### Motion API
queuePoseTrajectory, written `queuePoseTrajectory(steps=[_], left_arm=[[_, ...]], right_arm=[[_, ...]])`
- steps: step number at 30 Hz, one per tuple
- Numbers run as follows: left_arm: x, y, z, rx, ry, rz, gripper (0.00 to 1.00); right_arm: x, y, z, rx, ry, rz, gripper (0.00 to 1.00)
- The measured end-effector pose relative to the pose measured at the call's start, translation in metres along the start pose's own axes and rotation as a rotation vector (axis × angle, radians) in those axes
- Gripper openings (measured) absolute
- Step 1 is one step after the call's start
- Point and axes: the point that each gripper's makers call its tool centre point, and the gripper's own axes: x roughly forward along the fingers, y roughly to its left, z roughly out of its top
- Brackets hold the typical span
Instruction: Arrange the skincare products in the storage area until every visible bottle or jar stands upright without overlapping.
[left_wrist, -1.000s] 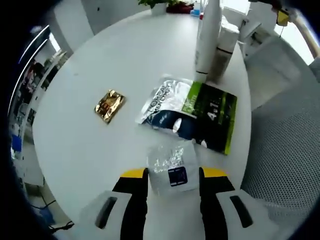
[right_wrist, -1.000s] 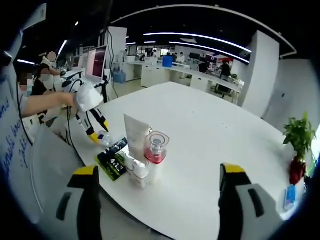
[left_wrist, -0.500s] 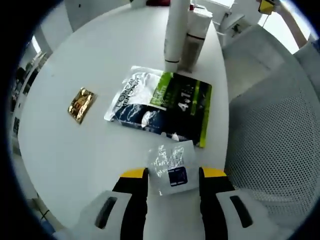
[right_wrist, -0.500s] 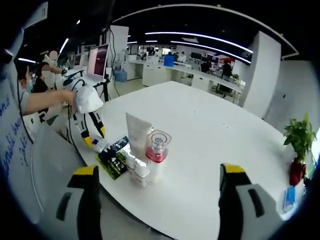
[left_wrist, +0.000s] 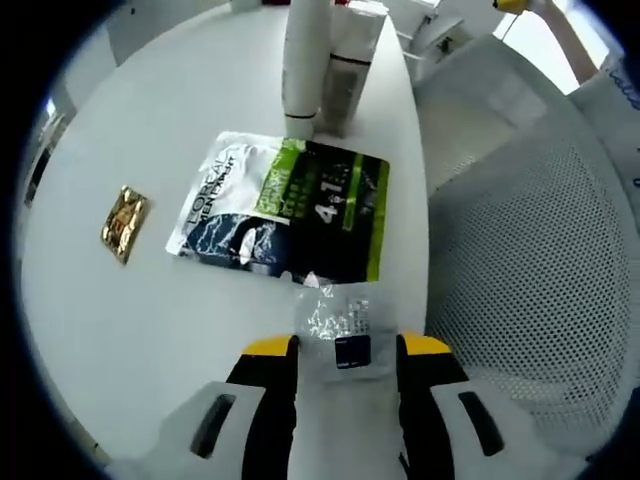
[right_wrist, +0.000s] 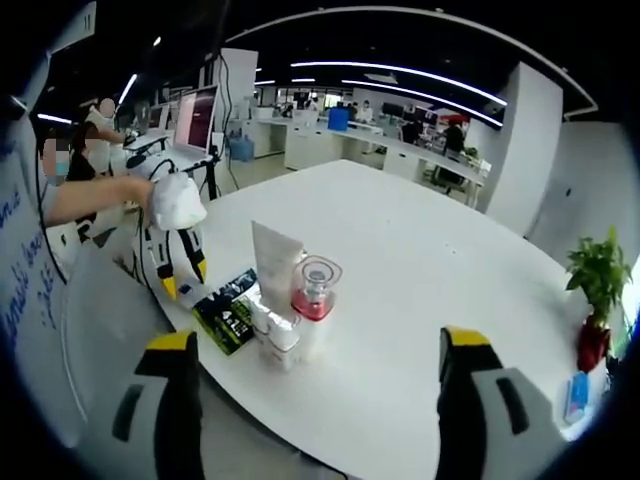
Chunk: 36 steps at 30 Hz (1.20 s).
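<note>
In the left gripper view, the left gripper (left_wrist: 345, 348) is clamped on a small clear sachet (left_wrist: 337, 325) at the white table's (left_wrist: 100, 320) near edge, beside a mesh chair (left_wrist: 520, 280). Just beyond it a green-and-black pouch (left_wrist: 285, 205) lies flat. A gold packet (left_wrist: 124, 222) sits well apart toward the opposite edge. A tall white tube (left_wrist: 304, 60) and a bottle (left_wrist: 345, 80) stand upright behind the pouch.

In the right gripper view, the right gripper (right_wrist: 315, 350) hangs released, jaws wide apart over the table edge. The tube (right_wrist: 272, 262), a pink-capped jar (right_wrist: 312, 290) and small bottles (right_wrist: 275, 335) stand clustered near that edge, the pouch (right_wrist: 225, 312) beside them.
</note>
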Motion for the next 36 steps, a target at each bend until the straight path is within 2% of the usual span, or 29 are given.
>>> queuePoseTrajectory(steps=[8,14,19,22,30,32,36], left_arm=[[0.001,-0.001,0.001,0.004,0.004,-0.013,0.36],[0.0,0.002,-0.01,0.024,0.042,0.013,0.36],[0.0,0.008,-0.016,0.074,0.084,0.054,0.36],[0.0,0.011,-0.015,0.113,0.089,0.08,0.36],[0.001,0.012,-0.017,0.151,0.111,0.1,0.37],[0.002,0.012,-0.018,0.201,0.122,0.103,0.37],[0.002,0.014,-0.015,0.2,0.116,0.118,0.37]], right_arm=[[0.001,0.001,-0.001,0.002,0.001,0.003,1.0],[0.002,0.001,-0.003,0.001,0.008,0.002,1.0],[0.003,0.002,-0.003,-0.001,0.007,0.006,1.0],[0.003,0.001,-0.002,-0.001,0.006,0.005,1.0],[0.002,0.001,-0.003,0.0,0.009,0.006,1.0],[0.003,0.002,-0.004,0.001,0.01,0.005,1.0],[0.003,0.002,-0.003,0.001,0.008,0.008,1.0]])
